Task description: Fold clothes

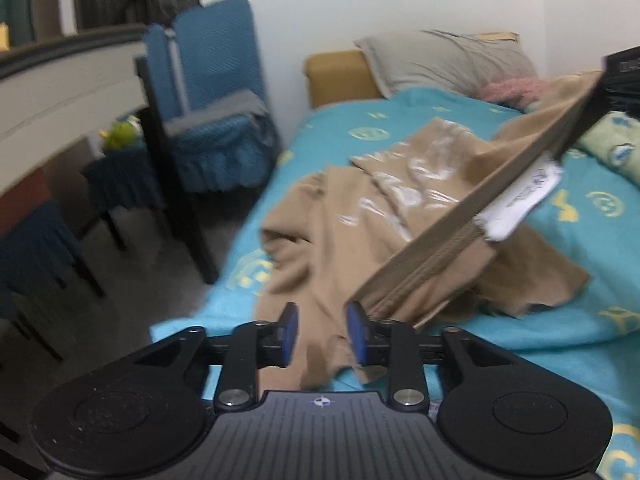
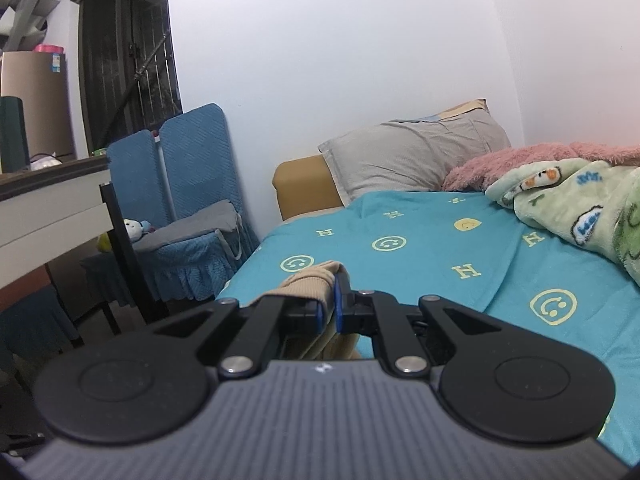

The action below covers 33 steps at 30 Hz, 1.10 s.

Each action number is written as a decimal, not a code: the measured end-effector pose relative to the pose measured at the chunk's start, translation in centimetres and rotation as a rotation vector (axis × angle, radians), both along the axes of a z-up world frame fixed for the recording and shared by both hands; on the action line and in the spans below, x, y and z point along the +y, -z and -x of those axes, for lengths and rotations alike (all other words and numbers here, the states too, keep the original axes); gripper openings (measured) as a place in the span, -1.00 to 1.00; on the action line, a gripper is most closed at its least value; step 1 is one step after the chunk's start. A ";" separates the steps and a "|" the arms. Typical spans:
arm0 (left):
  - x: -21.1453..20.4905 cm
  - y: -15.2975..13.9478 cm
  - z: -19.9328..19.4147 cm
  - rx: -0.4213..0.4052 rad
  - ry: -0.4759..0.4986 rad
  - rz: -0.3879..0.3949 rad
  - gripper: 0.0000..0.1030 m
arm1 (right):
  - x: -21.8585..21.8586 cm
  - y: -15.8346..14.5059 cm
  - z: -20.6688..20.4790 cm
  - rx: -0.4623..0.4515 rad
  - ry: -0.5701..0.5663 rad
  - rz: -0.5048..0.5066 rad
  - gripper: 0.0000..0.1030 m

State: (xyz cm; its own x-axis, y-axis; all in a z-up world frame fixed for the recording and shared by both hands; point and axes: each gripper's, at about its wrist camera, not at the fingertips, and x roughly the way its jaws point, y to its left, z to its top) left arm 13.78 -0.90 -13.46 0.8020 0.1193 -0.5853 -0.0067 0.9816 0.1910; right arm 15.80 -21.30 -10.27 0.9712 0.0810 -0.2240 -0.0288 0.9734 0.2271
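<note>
My right gripper point(image 2: 328, 304) has its jaws pinched tight on the ribbed hem of the tan garment point(image 1: 384, 208), lifting that edge taut above the bed point(image 1: 560, 320). My left gripper point(image 1: 322, 334) stands with jaws partly apart and gripping nothing, the hem just beside its right pad. The rest of the garment lies crumpled on the turquoise sheet point(image 2: 420, 240), a white label point(image 1: 520, 200) hanging from the raised hem.

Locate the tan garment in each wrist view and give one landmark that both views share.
Left wrist view: the tan garment sprawls mid-frame on the teal bedsheet, its ribbed band rising toward the upper right.
Right wrist view: only a bunched ribbed edge shows at lower centre, pinched in the right tongs.
Shared landmark: the grey pillow at the head of the bed.
</note>
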 end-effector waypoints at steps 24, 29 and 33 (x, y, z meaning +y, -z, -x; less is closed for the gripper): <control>-6.1 3.3 1.6 0.055 0.265 -0.165 -0.01 | -1.1 -2.3 2.1 -0.081 -0.071 -0.090 -0.83; -4.2 2.7 0.3 0.023 0.037 -0.159 0.05 | -2.0 -1.2 1.4 -0.042 -0.009 -0.090 -0.82; -0.8 -0.4 0.0 -0.114 -0.135 -0.054 0.15 | -3.0 0.6 0.0 0.062 0.037 -0.115 -0.79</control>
